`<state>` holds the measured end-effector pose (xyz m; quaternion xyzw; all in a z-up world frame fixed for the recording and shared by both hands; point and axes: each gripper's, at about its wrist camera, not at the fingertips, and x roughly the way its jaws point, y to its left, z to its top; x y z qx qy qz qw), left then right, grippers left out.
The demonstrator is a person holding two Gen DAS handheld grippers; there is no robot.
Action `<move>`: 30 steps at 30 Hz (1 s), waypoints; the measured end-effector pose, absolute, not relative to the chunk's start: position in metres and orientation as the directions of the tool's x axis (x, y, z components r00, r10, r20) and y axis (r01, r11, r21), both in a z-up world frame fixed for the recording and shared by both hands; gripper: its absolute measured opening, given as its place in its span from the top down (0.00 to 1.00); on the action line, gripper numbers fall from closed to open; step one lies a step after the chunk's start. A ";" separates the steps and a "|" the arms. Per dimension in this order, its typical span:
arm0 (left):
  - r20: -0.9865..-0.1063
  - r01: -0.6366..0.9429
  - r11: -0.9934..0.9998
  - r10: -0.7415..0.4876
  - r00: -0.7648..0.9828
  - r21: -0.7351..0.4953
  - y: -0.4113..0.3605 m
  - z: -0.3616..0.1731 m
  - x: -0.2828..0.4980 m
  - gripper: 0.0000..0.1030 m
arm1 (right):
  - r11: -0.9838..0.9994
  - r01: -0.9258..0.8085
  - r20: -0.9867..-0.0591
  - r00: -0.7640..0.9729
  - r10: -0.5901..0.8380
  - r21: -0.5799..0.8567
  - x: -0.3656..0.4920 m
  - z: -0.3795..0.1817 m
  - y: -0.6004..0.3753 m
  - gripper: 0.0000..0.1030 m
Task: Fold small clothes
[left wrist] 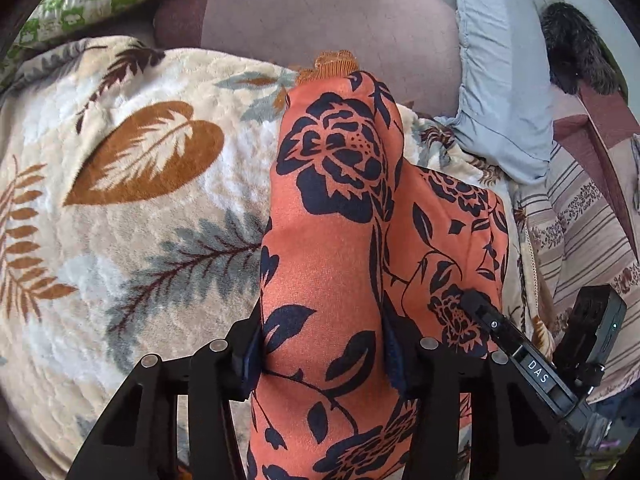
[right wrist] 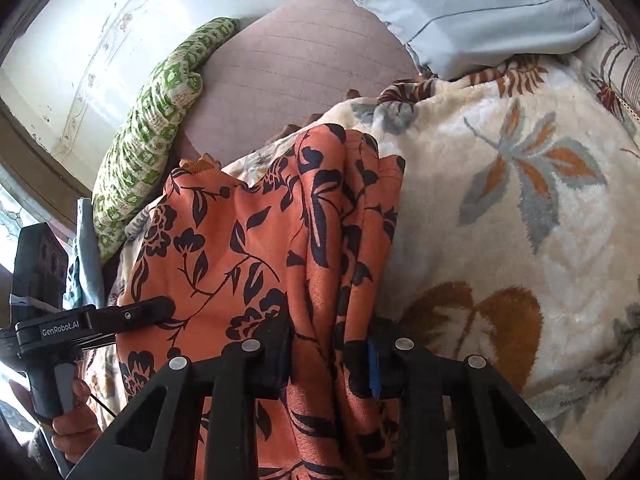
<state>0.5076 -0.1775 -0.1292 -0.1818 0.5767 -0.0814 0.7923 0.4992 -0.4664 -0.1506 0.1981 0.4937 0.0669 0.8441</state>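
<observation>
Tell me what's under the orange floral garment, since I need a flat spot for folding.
Under the orange floral garment lies a cream leaf-patterned blanket, showing on both sides. The part directly beneath is covered, so whether it is flat there cannot be seen.

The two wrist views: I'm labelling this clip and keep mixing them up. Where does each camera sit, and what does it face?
Left wrist: on the left gripper, looking down its fingers at the orange floral garment pinched between them; the right gripper enters from the right.
Right wrist: on the right gripper, clamped on the same cloth; the left gripper and the hand holding it show at left.
Shared: the garment, leaf-print blanket, green patterned pillow, pale blue pillow.
</observation>
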 end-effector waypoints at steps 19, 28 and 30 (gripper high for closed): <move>-0.918 -0.234 0.917 -0.245 0.311 -0.323 -0.043 -0.129 0.455 0.45 | 0.896 0.031 -0.813 0.433 0.388 0.444 0.479 -0.186 -0.349 0.57; -0.913 -0.250 0.910 -0.243 0.327 -0.331 -0.044 -0.172 0.468 0.25 | 0.886 0.059 -0.812 0.431 0.394 0.461 0.471 -0.206 -0.378 0.37; -0.911 -0.261 0.903 -0.248 0.329 -0.341 -0.042 -0.177 0.468 0.20 | 0.876 0.066 -0.801 0.442 0.403 0.477 0.467 -0.211 -0.383 0.35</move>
